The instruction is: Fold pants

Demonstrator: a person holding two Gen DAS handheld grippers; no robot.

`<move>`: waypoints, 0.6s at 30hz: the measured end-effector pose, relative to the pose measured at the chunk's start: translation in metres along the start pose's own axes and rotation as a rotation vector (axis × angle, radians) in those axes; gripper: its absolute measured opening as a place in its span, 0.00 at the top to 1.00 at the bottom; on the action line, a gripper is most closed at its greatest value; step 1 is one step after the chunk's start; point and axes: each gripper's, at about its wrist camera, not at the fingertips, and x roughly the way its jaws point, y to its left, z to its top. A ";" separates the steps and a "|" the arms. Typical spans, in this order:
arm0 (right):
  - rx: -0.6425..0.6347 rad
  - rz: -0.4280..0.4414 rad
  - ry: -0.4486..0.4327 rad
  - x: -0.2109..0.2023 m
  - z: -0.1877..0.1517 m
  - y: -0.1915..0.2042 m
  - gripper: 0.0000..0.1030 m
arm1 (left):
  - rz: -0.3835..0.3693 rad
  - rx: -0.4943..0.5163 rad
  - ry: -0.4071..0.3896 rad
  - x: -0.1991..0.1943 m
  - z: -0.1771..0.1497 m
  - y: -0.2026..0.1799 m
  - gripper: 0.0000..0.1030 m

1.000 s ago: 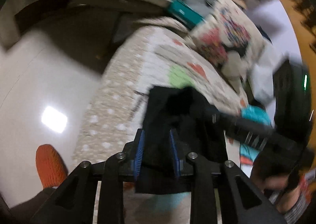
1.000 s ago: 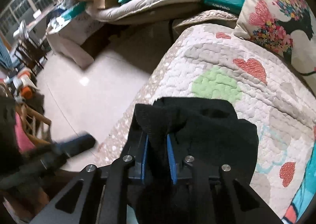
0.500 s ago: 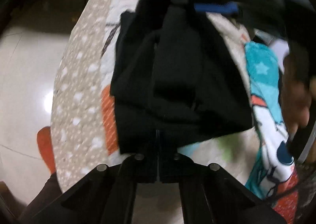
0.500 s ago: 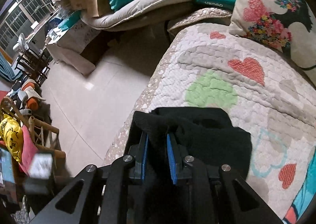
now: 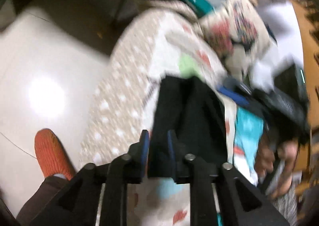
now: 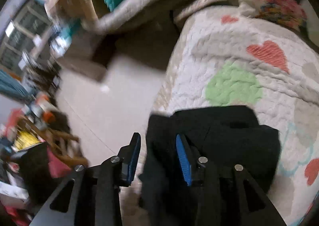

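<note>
The black pants lie folded in a compact bundle on the quilted bed cover, near its left edge. My left gripper sits at the bundle's near edge with its blue pads slightly apart around the cloth. In the right wrist view the pants lie on the quilt and my right gripper is open, its pads spread on both sides of a fold. The right gripper also shows in the left wrist view, at the bundle's far right corner.
The bed edge drops to a pale tiled floor on the left. A printed pillow lies at the bed's far end. A cushioned chair with clutter stands beyond. An orange slipper is on the floor.
The right gripper has opened and let go of the pants. The left gripper's pads have parted a little and its view has swung back up. The bundle now rests on the quilt.
</note>
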 end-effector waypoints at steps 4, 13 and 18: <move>0.033 -0.060 -0.141 -0.052 -0.026 -0.027 0.54 | 0.055 0.077 -0.126 -0.001 0.006 -0.035 0.78; 0.114 -0.013 -0.165 -0.057 -0.100 -0.066 0.54 | 0.127 0.097 -0.049 0.087 0.031 -0.086 0.40; 0.046 -0.086 -0.113 -0.022 -0.111 -0.061 0.54 | 0.114 -0.186 0.081 0.110 0.027 -0.013 0.13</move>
